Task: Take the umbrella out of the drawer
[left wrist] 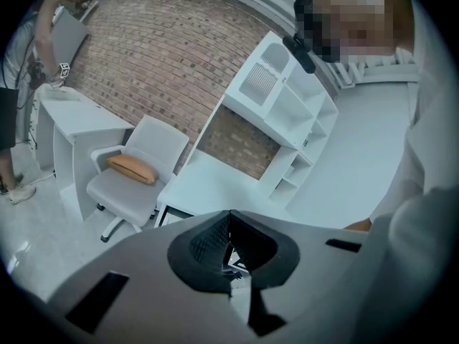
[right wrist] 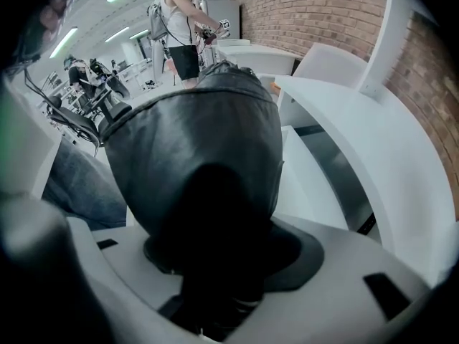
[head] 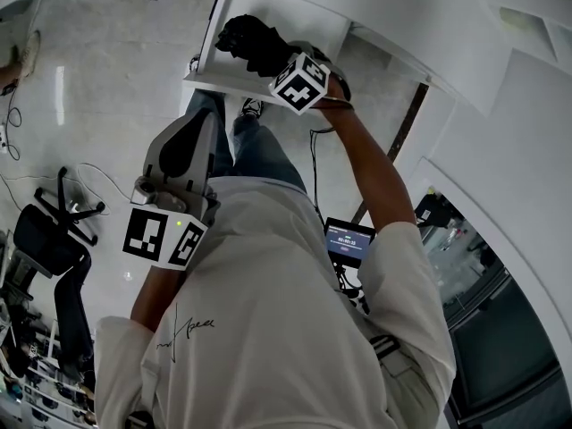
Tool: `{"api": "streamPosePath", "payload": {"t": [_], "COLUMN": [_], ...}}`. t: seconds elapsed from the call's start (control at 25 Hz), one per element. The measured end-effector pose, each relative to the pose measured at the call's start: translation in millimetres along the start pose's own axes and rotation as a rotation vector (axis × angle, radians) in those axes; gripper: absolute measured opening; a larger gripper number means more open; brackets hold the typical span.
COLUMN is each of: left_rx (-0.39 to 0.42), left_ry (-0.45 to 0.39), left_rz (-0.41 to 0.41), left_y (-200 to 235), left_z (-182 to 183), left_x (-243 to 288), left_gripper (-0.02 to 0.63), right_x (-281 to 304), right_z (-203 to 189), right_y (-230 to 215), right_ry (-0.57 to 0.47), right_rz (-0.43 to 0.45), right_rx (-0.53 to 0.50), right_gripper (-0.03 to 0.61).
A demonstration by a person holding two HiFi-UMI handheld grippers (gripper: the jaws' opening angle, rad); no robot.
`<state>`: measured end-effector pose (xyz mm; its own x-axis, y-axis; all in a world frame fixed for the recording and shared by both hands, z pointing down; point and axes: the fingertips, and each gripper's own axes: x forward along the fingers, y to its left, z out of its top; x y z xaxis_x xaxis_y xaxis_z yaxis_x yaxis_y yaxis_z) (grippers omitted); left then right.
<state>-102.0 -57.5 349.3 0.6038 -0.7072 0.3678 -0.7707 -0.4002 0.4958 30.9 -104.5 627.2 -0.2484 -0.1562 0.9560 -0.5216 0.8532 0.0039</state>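
From the head view, the right gripper [head: 273, 61] holds a folded black umbrella [head: 248, 41] over the white desk [head: 295, 7], and the left gripper [head: 192, 141] hangs beside the person's shirt [head: 286, 311].

In the left gripper view the jaws are almost together, with nothing between them.

In the right gripper view the jaws are clamped on the umbrella [right wrist: 201, 135].
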Motion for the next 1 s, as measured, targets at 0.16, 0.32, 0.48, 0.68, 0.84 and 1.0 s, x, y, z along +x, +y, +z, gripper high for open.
{"api": "streamPosePath", "payload": {"t": [0.16,0.32,0.48,0.68,0.84,1.0], "left_rx": [0.002,0.000,0.002,0.004,0.003,0.005], "left_ry": [-0.005,-0.012,-0.018,-0.028,-0.038,-0.045], "left_rz": [0.000,0.001,0.006,0.009,0.014,0.016], "left_y": [0,0,-2,0,0,-1], "left_z": [1,3,3,4,6,7], "left_x": [1,-2,-6,-8,-9,-8], "left_gripper": [0.017,0.017,0.017,0.017,0.017,0.017], "right_x": [-2,-7,-13,-19,-25,-31], "right_z": [1,3,4,6,8,8], "right_y": [-1,-1,-1,1,3,3], "right_ry": [-0.006,-0.009,-0.022,-0.033,-0.044,-0.054], "right_rz": [0.000,-0.006,-0.014,-0.008,-0.001,-0.004], "right_rx": [0.012,0.021,0.037,0.047,0.060,0.060], "right_gripper": [0.236,0.236,0.236,0.238,0.238,0.238]}}
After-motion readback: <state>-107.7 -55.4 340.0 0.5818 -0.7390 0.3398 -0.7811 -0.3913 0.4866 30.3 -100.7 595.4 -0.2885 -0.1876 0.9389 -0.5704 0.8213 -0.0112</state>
